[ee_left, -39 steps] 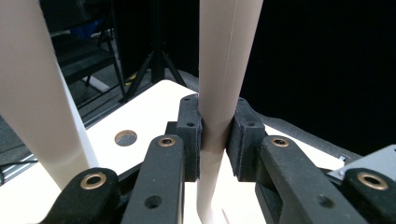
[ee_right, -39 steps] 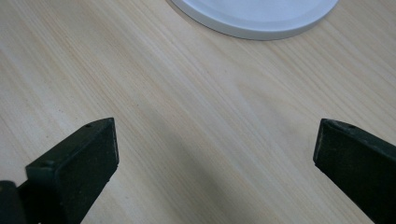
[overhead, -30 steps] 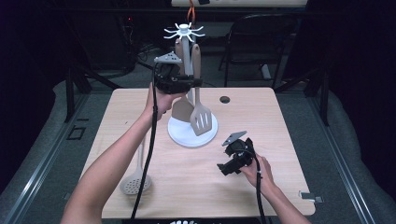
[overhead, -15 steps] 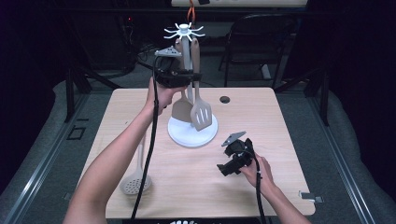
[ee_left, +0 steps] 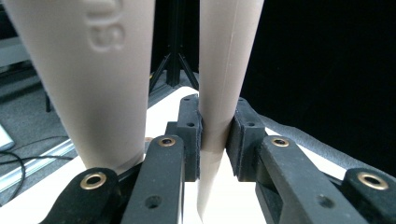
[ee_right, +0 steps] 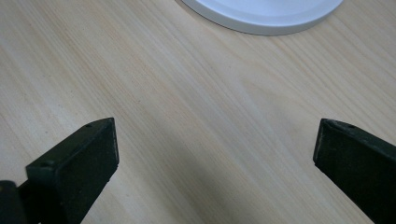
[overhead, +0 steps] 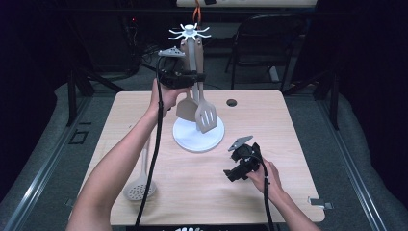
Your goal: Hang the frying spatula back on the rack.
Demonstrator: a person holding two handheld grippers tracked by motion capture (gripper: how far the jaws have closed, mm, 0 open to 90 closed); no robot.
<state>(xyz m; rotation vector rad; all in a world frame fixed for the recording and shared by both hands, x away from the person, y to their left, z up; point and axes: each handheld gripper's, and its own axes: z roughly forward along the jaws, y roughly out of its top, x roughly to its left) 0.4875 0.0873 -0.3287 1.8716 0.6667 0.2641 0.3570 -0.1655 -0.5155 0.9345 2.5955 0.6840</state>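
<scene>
Centrally on the pale wooden table stands a white utensil rack, a round base with a post topped by radiating hooks. Two beige kitchen tools hang from it: a slotted turner and a plain spatula just beside it. The left gripper is raised to the handles, its jaws closed narrowly on one slim beige handle; the pads press both sides. This tool looks like light, stiff, smooth plastic, likely to swing and slip, so a hold on the flat handle suits it. The right gripper rests low near the table, jaws wide apart and empty. A slotted spoon lies at the near left, partly behind the forearm. Which tool is gripped, and whether its loop sits on a hook, is hard to make out.
</scene>
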